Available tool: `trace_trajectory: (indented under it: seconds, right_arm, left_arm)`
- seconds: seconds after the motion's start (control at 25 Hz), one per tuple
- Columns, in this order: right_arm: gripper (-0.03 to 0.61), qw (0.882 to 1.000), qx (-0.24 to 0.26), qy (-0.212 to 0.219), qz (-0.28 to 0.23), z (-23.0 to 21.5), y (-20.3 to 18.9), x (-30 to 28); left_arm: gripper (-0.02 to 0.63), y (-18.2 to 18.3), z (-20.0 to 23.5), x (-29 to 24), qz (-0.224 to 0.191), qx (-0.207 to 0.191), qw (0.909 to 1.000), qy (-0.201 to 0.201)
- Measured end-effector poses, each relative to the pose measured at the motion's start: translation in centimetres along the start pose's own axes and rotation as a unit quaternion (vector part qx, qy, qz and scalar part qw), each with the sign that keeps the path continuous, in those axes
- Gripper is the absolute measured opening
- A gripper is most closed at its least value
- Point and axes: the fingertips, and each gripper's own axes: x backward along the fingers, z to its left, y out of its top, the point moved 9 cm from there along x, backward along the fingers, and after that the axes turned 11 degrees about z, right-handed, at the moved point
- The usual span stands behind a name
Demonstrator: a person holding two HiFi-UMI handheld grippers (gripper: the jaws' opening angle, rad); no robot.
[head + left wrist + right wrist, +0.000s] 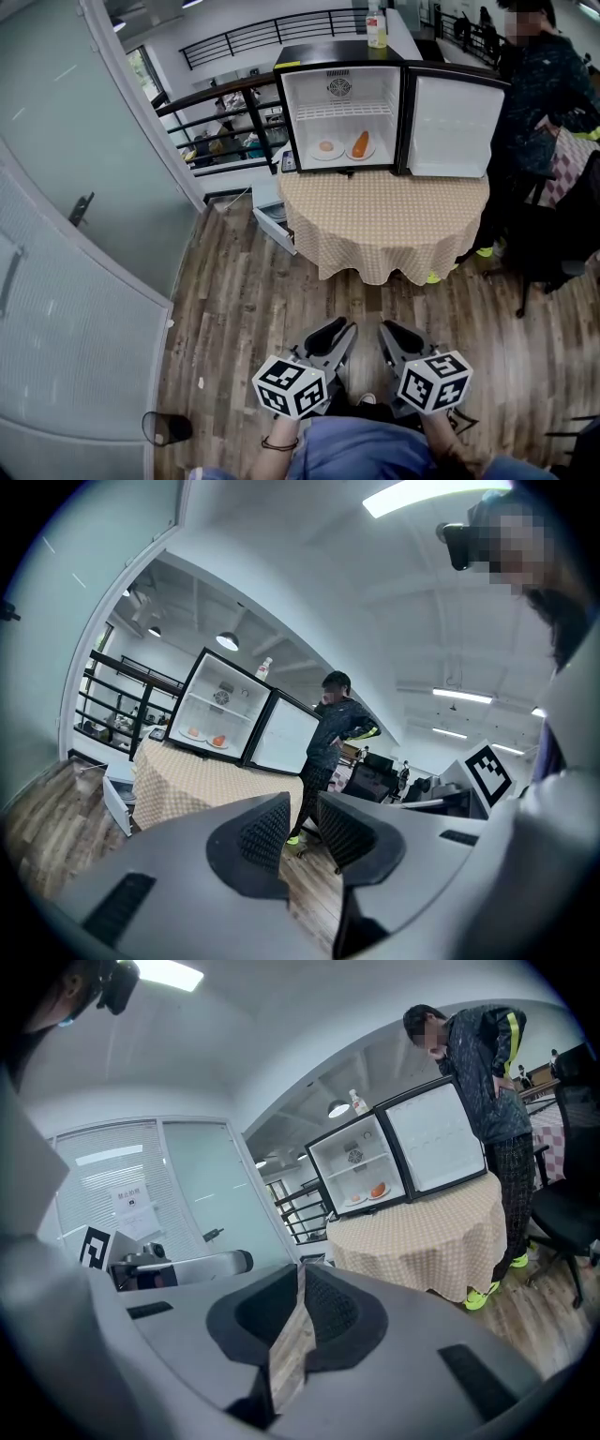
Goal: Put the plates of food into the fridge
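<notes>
A small fridge stands open on a round table, its door swung out to the right. On the fridge floor sit two white plates: one with a pale round food, one with an orange food. Both plates show small in the left gripper view and in the right gripper view. My left gripper hangs low near my body, far from the table, slightly open and empty. Beside it, my right gripper is shut on nothing.
A person stands right of the table next to a black chair. A bottle stands on the fridge top. A glass partition runs along the left. A white box lies on the wood floor left of the table.
</notes>
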Motion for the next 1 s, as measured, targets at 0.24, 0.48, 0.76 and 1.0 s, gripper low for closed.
trace_trajectory:
  seconds: [0.24, 0.48, 0.76, 1.0]
  right_arm:
    - [0.034, 1.0, 0.003, 0.008, 0.002, 0.0, -0.1, 0.4]
    - [0.034, 1.0, 0.006, 0.008, 0.002, -0.5, -0.3, 0.7]
    - [0.034, 1.0, 0.002, 0.006, 0.001, -1.2, -0.4, 1.3]
    - [0.034, 1.0, 0.002, 0.006, 0.003, -1.8, -0.3, 1.6]
  left_arm:
    - [0.103, 0.1, -0.9, 0.0, -0.002, -0.005, 1.0, 0.0]
    - [0.103, 0.2, -1.1, -0.3, -0.003, -0.008, 1.0, 0.004]
    - [0.103, 0.4, -1.6, -0.9, 0.002, -0.01, 0.9999, 0.006]
    - [0.103, 0.4, -2.2, -1.8, 0.01, -0.014, 0.9998, 0.004]
